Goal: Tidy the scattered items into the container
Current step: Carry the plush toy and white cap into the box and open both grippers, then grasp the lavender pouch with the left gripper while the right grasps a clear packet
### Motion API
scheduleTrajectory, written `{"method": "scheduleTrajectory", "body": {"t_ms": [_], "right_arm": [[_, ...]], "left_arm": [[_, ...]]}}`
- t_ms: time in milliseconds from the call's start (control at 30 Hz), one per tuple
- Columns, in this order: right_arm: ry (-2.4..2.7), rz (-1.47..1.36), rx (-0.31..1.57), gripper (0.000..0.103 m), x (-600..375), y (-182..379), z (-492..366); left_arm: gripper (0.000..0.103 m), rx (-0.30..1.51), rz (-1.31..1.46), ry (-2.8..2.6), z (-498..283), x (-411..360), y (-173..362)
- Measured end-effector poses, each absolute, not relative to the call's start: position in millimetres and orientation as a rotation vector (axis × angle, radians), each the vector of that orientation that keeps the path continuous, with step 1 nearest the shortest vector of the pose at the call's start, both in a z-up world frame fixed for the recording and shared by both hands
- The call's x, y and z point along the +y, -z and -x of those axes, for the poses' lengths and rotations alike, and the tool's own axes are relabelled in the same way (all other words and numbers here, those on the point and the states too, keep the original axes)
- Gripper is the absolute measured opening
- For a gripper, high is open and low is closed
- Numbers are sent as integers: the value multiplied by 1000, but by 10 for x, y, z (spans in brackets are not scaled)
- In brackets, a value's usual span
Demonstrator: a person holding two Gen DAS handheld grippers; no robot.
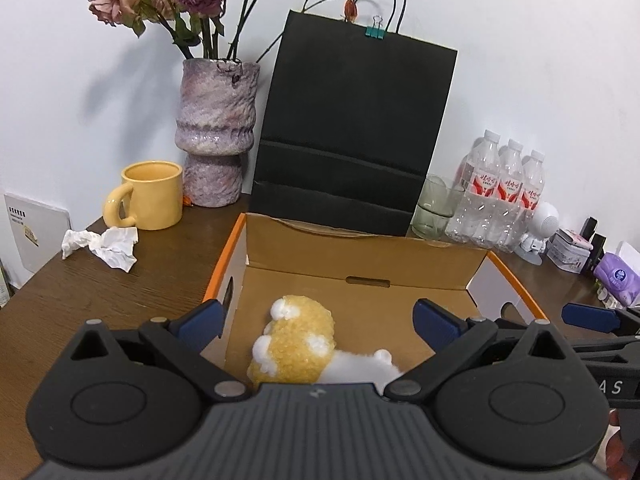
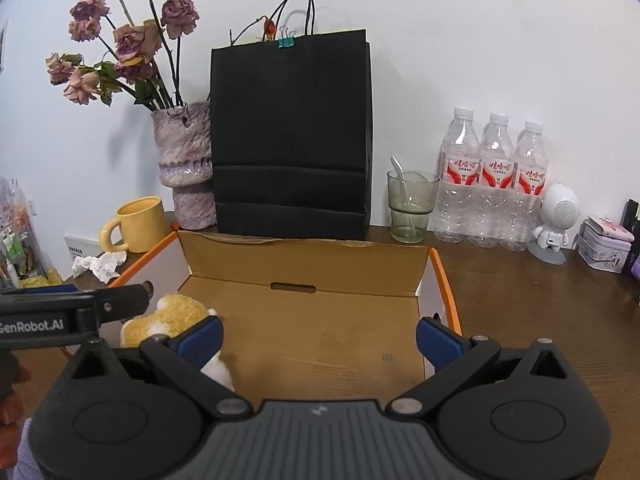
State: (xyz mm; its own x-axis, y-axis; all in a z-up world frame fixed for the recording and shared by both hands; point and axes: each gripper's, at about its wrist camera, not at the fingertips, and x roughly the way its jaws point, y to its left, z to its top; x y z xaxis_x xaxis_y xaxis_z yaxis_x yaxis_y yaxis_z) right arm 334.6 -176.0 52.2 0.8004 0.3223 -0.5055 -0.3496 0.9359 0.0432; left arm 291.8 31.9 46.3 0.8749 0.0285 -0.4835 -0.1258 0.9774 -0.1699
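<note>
An open cardboard box (image 1: 360,264) with orange edges sits on the brown desk, and its far flap (image 2: 308,264) stands up. A yellow-and-white plush toy (image 1: 296,344) lies inside at the box's near left; in the right wrist view the plush toy (image 2: 176,314) shows partly behind my fingers. My left gripper (image 1: 320,322) hovers open above the toy, touching nothing. My right gripper (image 2: 320,334) is open over the bare box floor, with nothing between its pads. Crumpled white tissue (image 1: 104,246) lies on the desk left of the box.
A yellow mug (image 1: 150,196), a purple vase (image 1: 214,136) with dried roses, a black paper bag (image 1: 352,128), a green glass (image 2: 410,208), three water bottles (image 2: 492,184), a white figurine (image 2: 554,220) and a tin (image 2: 604,248) line the back by the wall.
</note>
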Motion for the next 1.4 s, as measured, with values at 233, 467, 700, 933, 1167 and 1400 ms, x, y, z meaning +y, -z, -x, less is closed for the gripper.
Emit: {"method": "scheduleTrajectory", "body": {"t_ms": [233, 467, 700, 933, 1167, 1400], "right_arm": [[-358, 40, 526, 103, -1798, -619, -3184], [-360, 31, 482, 103, -1930, -863, -2824], [-376, 11, 400, 103, -2433, -992, -2160], [-317, 20, 459, 103, -2949, -614, -1666], [-227, 23, 608, 103, -3177, 15, -1560], [-200, 32, 666, 93, -3175, 242, -1668]], "left_arm": [[103, 485, 169, -84, -2728, 267, -596], [103, 427, 152, -54, -2353, 180, -830], [103, 372, 115, -56, -1713, 339, -905], [103, 432, 111, -79, -1229, 628, -592], [103, 568, 104, -53, -1184, 711, -114], [103, 605, 29, 15, -1377, 545, 103]]}}
